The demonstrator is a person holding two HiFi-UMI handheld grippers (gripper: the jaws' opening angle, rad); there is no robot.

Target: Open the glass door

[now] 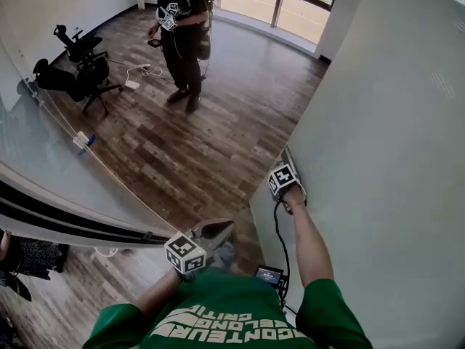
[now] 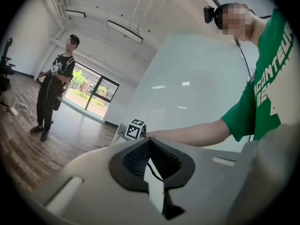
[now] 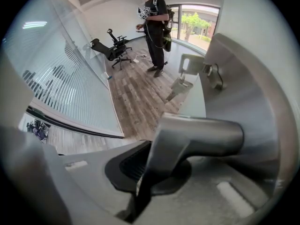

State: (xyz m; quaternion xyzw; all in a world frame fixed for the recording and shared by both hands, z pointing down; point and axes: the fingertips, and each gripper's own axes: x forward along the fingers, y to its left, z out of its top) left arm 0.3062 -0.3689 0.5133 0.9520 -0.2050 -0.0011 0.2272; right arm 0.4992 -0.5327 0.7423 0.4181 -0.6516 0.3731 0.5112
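The frosted glass door (image 1: 378, 158) fills the right side of the head view, its edge toward me. On it is a metal lever handle (image 3: 201, 135). My right gripper (image 1: 288, 167) reaches out to the door on an outstretched arm. In the right gripper view, the right gripper (image 3: 150, 170) is shut on that handle, whose lever runs across between the dark pads. My left gripper (image 1: 218, 231) is held close to my body, away from the door, pointing level. Its jaws (image 2: 152, 161) are together with nothing in them. In the left gripper view the door (image 2: 187, 88) stands behind my right arm.
A striped glass wall (image 1: 43, 158) with a dark frame (image 1: 65, 220) runs along the left. A person in black (image 1: 182, 35) stands on the wooden floor ahead, beside a black office chair (image 1: 80, 71) and a power strip with cables (image 1: 134, 75).
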